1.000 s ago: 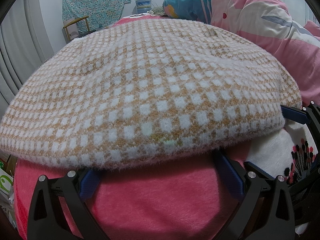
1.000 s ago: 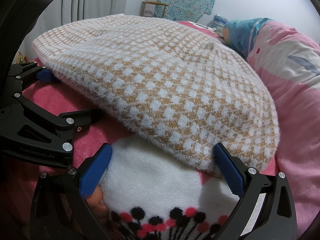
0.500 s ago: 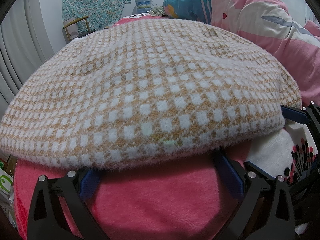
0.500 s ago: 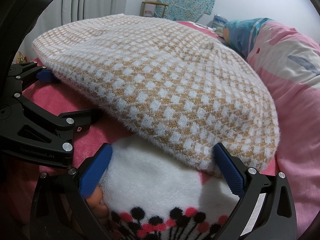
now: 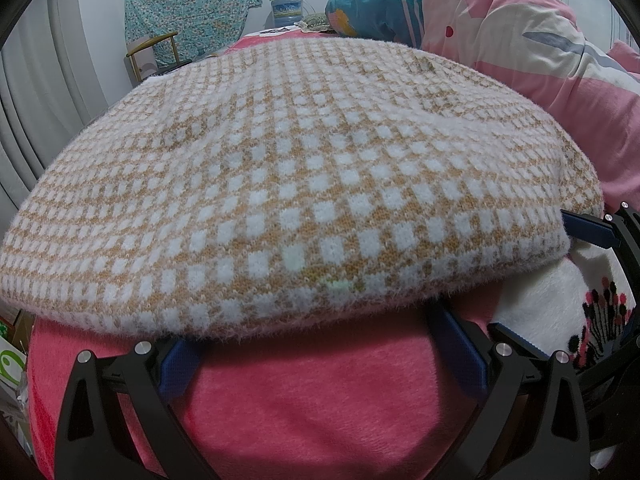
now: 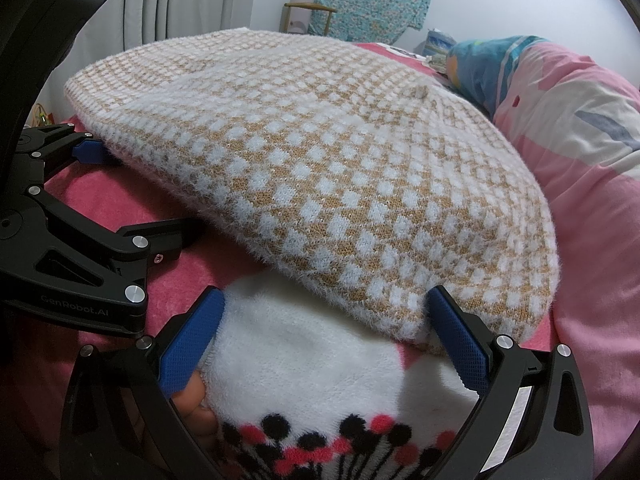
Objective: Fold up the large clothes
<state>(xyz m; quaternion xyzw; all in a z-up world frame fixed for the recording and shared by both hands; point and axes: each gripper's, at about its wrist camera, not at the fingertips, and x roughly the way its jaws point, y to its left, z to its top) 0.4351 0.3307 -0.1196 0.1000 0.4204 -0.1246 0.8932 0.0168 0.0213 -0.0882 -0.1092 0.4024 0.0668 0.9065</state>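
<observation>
Sweater (image 5: pixel 288 184) spread on the pink fleece blanket (image 5: pixel 320 400), both grippers at its near hem.

Left gripper (image 5: pixel 320 354) sits with its blue pads spread wide, their tips tucked under the checked tan-and-white knit's edge; right gripper (image 6: pixel 324 330) is equally wide apart beside it, straddling a white patch with black and red dots (image 6: pixel 312 380). A pink patterned duvet (image 6: pixel 580 128) lies heaped along the sweater's right side.

Bed w/ fuzzy pink-red plush cover (image 5: pixel 320 404) carries all: folded tan-and-white checked fuzzy knit garment (image 5: pixel 288 184) lies flat on it, near edge overlapping a white plush patch w/ black & red dot motif (image 6: pixel 312 376); bunched pink/white/teal patterned quilt (image 5: pixel 520 52) lies along the right side
</observation>
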